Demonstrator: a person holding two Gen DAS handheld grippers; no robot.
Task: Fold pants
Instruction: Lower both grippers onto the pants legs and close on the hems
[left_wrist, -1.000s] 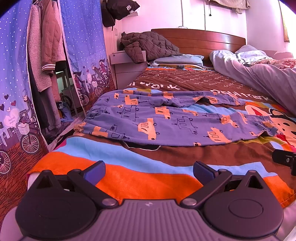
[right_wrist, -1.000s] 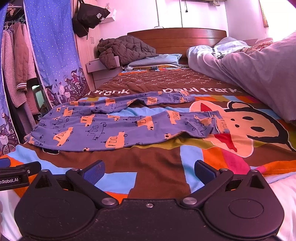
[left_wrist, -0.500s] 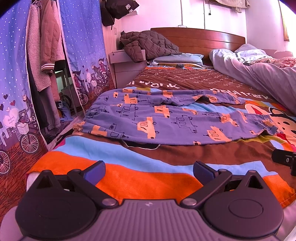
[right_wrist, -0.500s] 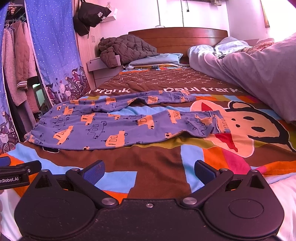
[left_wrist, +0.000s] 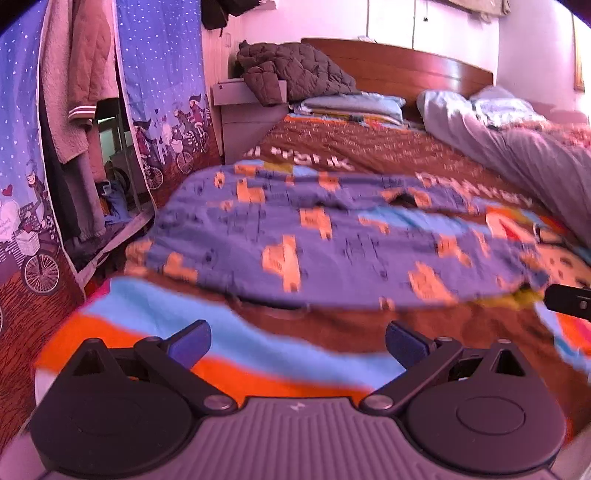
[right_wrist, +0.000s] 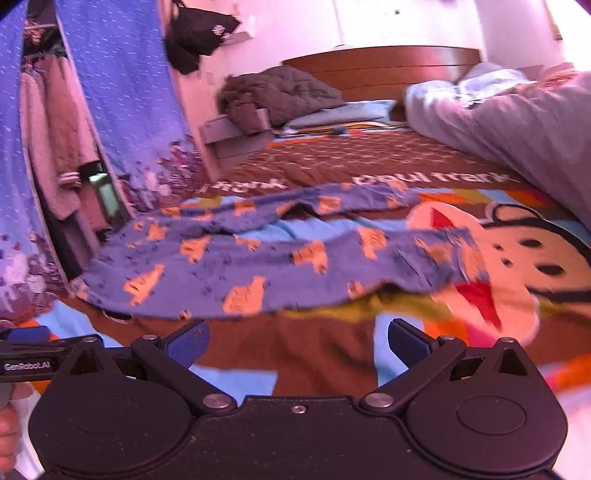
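The pants (left_wrist: 332, 240) lie spread flat on the bed (left_wrist: 369, 147), legs running toward 3 o'clock and the waist toward 9 o'clock, not yet folded. Both the left gripper (left_wrist: 297, 338) and the right gripper (right_wrist: 298, 338) hover short of the cloth with jaws wide open, holding nothing. A good start is probably to pinch one leg at its near edge and hem, then lay it squarely over the other. The right view shows the leg ends and the split between them; the left view shows the waist edge best.

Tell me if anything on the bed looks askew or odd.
The pants lie unfolded across the blanket, legs splayed apart, the far leg rumpled. Both grippers, left and right, are open and empty. Nothing damaged.
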